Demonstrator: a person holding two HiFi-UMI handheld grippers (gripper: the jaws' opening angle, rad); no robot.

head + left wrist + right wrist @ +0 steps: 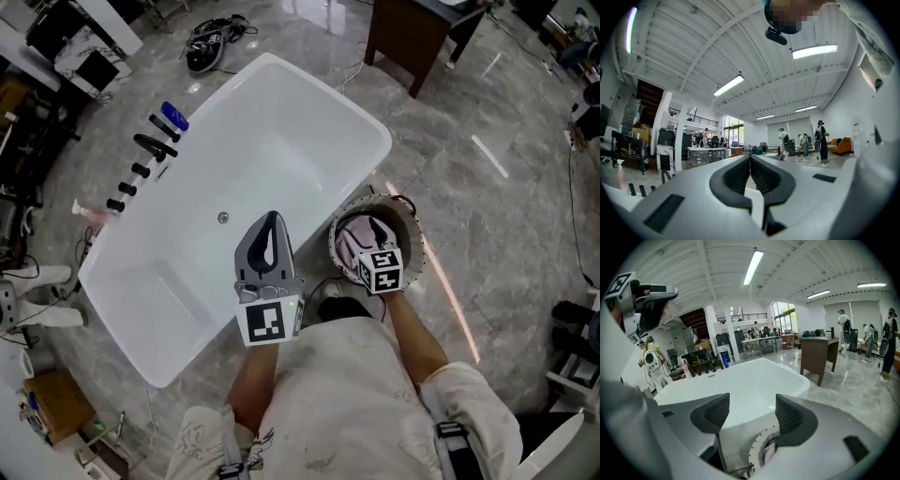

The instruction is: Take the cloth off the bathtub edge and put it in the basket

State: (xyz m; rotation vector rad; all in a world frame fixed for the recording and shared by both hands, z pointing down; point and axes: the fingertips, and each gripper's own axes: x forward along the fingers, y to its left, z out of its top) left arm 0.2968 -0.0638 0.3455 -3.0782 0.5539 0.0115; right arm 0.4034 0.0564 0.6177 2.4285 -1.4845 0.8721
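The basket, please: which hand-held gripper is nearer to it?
Right. The right hand-held gripper is above the basket; the left hand-held gripper is beside it, over the bathtub.

A: Jaws?
B: left gripper (750, 160) pads pressed together, nothing between them.
A: Background?
B: Tilted up. White ribbed ceiling (754, 51) with strip lights (728, 86). People (821, 142) standing far right, orange sofa (842, 145) beside them. Workbench (704, 152) at left, windows (733, 132) behind it.
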